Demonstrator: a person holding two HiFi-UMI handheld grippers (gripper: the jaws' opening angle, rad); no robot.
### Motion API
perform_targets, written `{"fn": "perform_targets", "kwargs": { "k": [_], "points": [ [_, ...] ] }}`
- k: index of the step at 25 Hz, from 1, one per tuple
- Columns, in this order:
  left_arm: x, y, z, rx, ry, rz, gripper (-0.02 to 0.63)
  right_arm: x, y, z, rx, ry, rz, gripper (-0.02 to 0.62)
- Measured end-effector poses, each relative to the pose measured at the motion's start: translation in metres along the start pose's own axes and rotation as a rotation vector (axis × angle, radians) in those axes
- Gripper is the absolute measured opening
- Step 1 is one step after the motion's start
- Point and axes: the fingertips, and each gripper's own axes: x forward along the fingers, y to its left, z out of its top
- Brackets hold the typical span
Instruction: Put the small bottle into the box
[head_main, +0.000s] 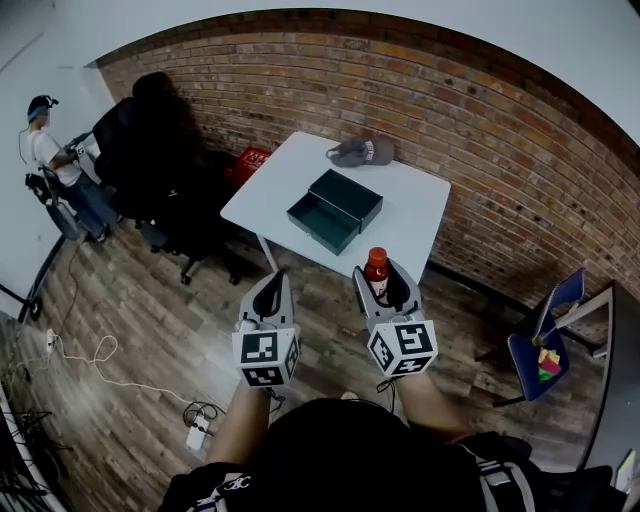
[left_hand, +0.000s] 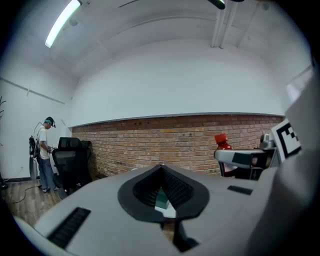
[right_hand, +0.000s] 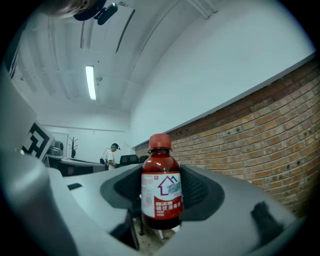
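Right gripper view: right tongs (right_hand: 161, 197) pinch small red-capped bottle (right_hand: 160, 185) upright for carry to open dark-green box (head_main: 322, 228); left tongs (left_hand: 161, 175) pressed together.

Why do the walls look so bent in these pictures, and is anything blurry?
Head view: a wide-angle lens bows the brick wall into an arc, with black corners. Left gripper view: the ceiling lamp glares white. Right gripper view: the small bottle is sharp.
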Motion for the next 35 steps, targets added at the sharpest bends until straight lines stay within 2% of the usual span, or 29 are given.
{"fn": "perform_targets", "kwargs": {
  "k": [8, 18, 29, 35],
  "points": [
    [0.022, -0.028, -0.003, -0.006, -0.001, 0.038, 0.011, 0.003, -0.026, -0.002, -0.023, 0.012, 0.067, 0.239],
    [0.04, -0.049, -0.001, 0.019, -0.003, 0.043, 0.011, 0.007, -0.047, -0.005, -0.011, 0.016, 0.096, 0.239],
    [0.064, -0.025, -0.007, 0.012, -0.01, 0.058, 0.011, 0.048, -0.041, -0.015, -0.01, 0.023, 0.13, 0.239],
    [0.093, -0.008, -0.01, 0.012, -0.004, 0.035, 0.011, 0.081, -0.045, -0.019, -0.015, 0.026, 0.114, 0.239]
  ]
}}
